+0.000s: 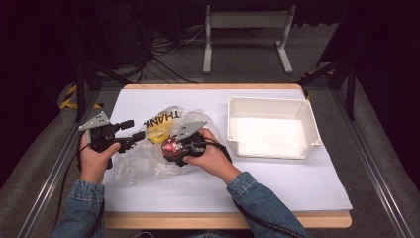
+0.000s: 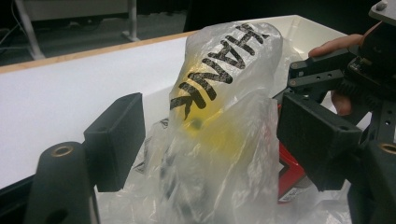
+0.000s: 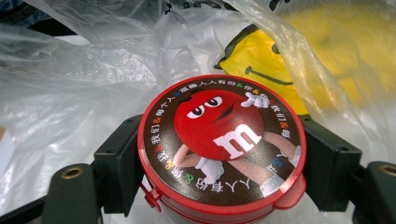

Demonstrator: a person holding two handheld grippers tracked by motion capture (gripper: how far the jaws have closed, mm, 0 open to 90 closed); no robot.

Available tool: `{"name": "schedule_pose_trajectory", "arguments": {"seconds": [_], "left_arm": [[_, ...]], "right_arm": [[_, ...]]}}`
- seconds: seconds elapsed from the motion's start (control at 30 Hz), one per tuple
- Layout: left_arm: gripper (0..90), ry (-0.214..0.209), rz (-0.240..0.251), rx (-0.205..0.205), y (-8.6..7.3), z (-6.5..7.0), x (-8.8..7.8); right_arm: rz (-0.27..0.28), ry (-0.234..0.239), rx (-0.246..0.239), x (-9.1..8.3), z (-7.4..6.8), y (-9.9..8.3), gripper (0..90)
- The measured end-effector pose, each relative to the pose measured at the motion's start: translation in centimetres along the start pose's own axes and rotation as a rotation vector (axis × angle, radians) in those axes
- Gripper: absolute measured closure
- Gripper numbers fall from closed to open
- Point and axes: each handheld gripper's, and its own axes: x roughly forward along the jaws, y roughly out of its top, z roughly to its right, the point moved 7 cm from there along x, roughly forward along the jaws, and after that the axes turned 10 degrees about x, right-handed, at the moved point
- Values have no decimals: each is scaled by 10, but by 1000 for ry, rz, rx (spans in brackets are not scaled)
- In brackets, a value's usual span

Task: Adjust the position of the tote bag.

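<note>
Candy tin (image 3: 222,149), round and red-rimmed with a cartoon red sweet on its lid, sits clamped between the black jaws of the right gripper (image 1: 174,148), whose pads press on its two sides; in the high view the tin (image 1: 170,146) lies at the mouth of a thin clear plastic bag (image 1: 148,148) near the middle of the table. The bag is crumpled, printed with black letters and a yellow smiling face (image 3: 266,65) that shows through the film just behind the tin. The left gripper (image 1: 131,136) reaches in from the bag's left side; seen along its own jaws, a raised fold of the bag (image 2: 219,121) stands between them, and the left pad is clear of the film, so this gripper looks released rather than clenched, though contact on the other pad cannot be told. Judging from how things lie, the tin is grasped and about at the bag's opening, partly free of the film, while the move that seems to remain is carrying it clear; the white tray (image 1: 271,128) to the right, apart from the bag, holds nothing visible and may be where it goes. The person's hands and denim sleeves (image 1: 257,198) come in from the near edge. Beneath it all is a white sheet on a wooden-edged table (image 1: 223,220), standing on grey carpet in a dark room, with cables and a white stand (image 1: 247,34) beyond.
</note>
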Motion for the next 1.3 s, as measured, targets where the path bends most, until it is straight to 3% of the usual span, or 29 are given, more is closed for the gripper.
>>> {"name": "schedule_pose_trajectory", "arguments": {"seconds": [0.3,0.57,0.87,1.3], "left_arm": [[242,11,11,-6,2,0,-3],[229,8,63,2,11,2,-10],[213,-7,43,-4,9,3,-7],[195,-4,20,-3,9,4,-3]], "right_arm": [[28,4,-11,-15,-3,15,251],[48,21,-8,-25,-7,25,252],[98,62,16,-39,-15,39,252],[94,63,52,-62,-19,54,252]]}}
